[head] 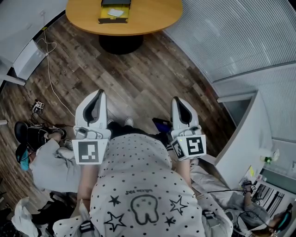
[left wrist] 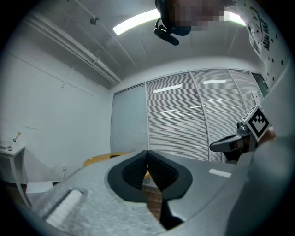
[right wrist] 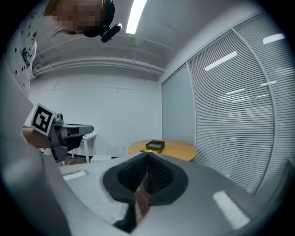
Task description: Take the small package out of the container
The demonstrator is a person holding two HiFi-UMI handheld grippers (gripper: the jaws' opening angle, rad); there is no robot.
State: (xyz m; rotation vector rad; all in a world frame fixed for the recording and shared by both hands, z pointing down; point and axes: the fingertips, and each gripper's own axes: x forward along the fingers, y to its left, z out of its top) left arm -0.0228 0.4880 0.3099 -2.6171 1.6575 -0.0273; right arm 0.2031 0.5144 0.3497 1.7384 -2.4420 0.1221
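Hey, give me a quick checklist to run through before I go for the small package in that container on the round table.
1. Left gripper empty: ok, jaws together, nothing between them.
2. Right gripper empty: ok, jaws together, nothing between them.
3. Jaws open for a grasp: not ok, both are shut.
4. Container within reach: not ok, it sits on the round table across the floor, well ahead of both grippers.
5. Small package spotted: cannot tell, too small at this range.

Head view steeply down; gripper views level, forward; all share table point(head: 152, 16).
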